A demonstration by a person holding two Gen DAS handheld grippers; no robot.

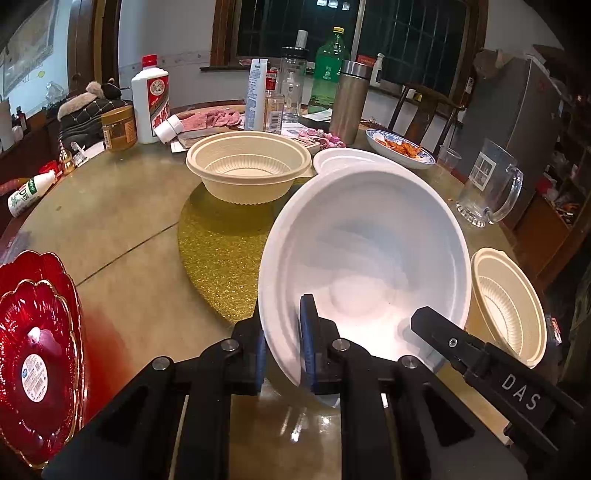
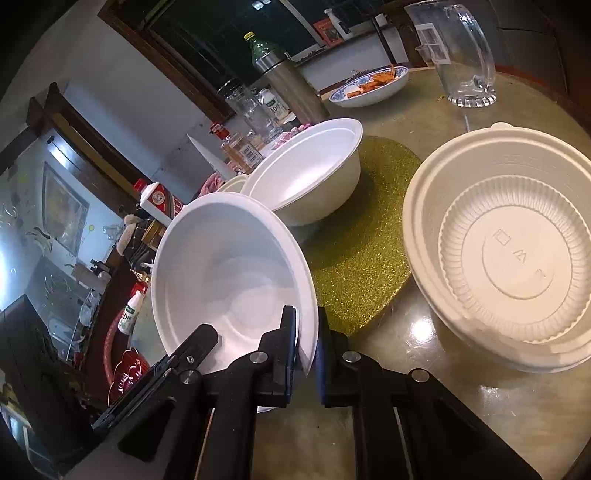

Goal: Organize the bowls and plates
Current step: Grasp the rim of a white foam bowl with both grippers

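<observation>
Cluttered dining room at night.
Dark barred window (image 1: pixel 369 33) in a brown wooden frame, white wall (image 1: pixel 177 37), wooden chair (image 1: pixel 424 107), glossy round surface (image 1: pixel 129 229).

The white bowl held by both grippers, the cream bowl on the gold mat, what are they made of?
White bowl: probably foam or thin plastic; matte, smooth, thin rim. Cream bowl: likely moulded disposable plastic; slight sheen, ribbed base wall.
</observation>
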